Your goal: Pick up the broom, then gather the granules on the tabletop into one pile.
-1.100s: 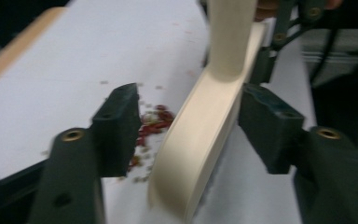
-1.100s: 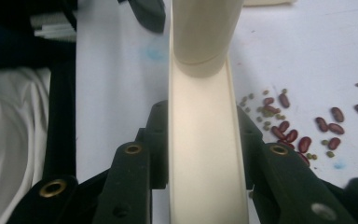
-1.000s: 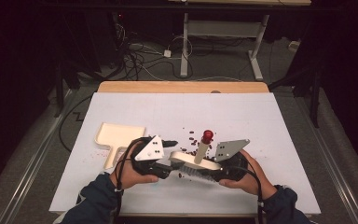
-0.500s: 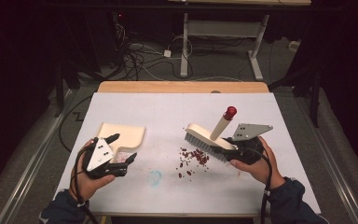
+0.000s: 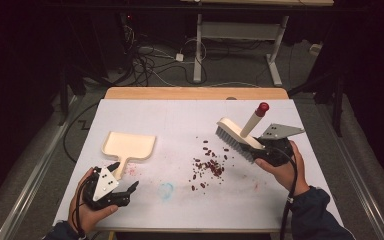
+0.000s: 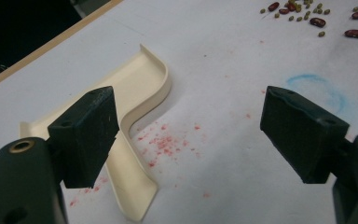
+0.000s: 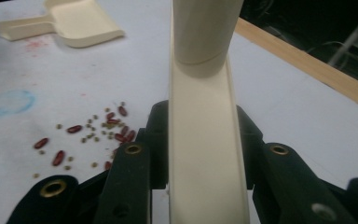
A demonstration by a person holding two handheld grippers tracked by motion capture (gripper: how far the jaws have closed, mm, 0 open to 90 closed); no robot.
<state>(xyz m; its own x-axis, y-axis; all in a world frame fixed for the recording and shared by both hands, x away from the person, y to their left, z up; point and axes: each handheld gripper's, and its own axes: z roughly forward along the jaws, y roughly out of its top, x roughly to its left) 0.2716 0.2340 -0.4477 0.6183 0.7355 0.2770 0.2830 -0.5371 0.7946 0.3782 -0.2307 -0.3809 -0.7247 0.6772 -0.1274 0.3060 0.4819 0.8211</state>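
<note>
Dustpan handle just ahead of your spread left claw

Your left claw [image 5: 122, 176] gapes empty; the dustpan [image 5: 129, 145] points its handle at it, left of the beans [image 5: 207, 167]. Your right claw [image 5: 265, 150] pinches the brush [image 5: 237, 134], beyond the beans.

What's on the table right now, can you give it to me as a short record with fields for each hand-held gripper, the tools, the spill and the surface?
left hand-held gripper: open, empty, near the dustpan handle
right hand-held gripper: shut on the brush
brush: cream, bristles down, raised to the right of the beans; red-capped handle pointing up
dustpan: cream, flat on the table, handle toward the person
beans: red beans and small green ones, scattered mid-table
table: white sheet with red specks and a blue ring mark
</note>
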